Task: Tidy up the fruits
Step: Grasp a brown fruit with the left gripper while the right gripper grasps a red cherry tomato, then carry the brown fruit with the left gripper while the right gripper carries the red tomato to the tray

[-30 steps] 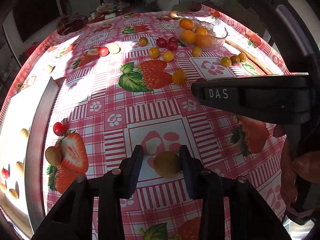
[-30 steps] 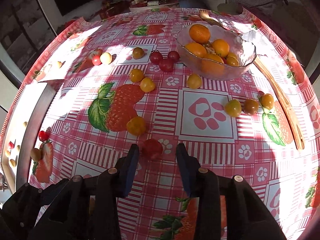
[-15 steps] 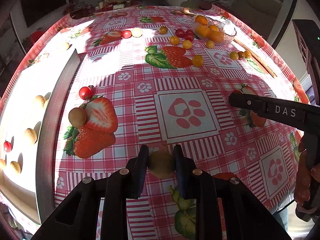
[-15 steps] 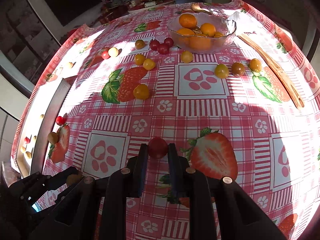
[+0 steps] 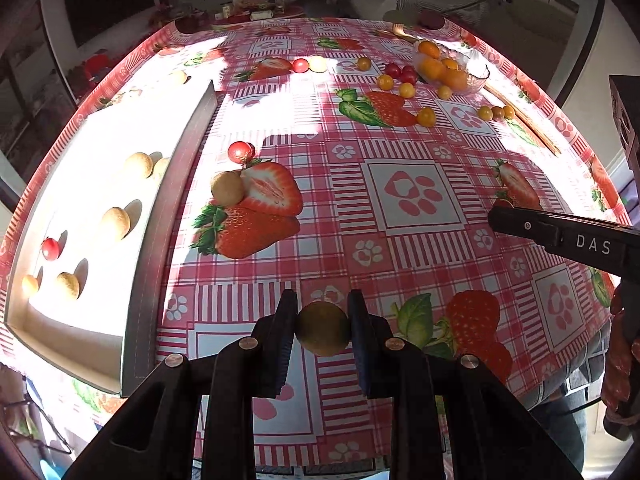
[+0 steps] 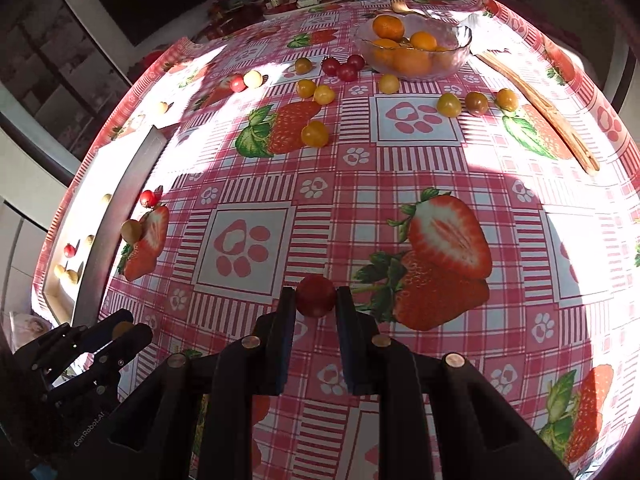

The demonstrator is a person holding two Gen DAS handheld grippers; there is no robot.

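Observation:
My left gripper (image 5: 322,326) is shut on a tan round longan (image 5: 323,330), held above the table's near edge. My right gripper (image 6: 316,296) is shut on a red cherry tomato (image 6: 315,294), also lifted above the cloth. A white box (image 5: 72,320) at the left holds several longans and a red tomato (image 5: 50,249). A loose longan (image 5: 227,188) and a red tomato (image 5: 239,152) lie beside the box. A glass bowl (image 6: 460,50) of oranges stands at the far right, with several yellow and red tomatoes scattered around it.
The table wears a red checked cloth with strawberry prints (image 6: 360,208). A wooden utensil (image 6: 540,104) lies at the right edge. The right gripper's body (image 5: 568,240) shows in the left wrist view. The left gripper's body (image 6: 80,356) shows in the right wrist view.
Both grippers closed on their fruits, then lifted and pulled back toward the near edge. The left gripper has swung toward the white box.

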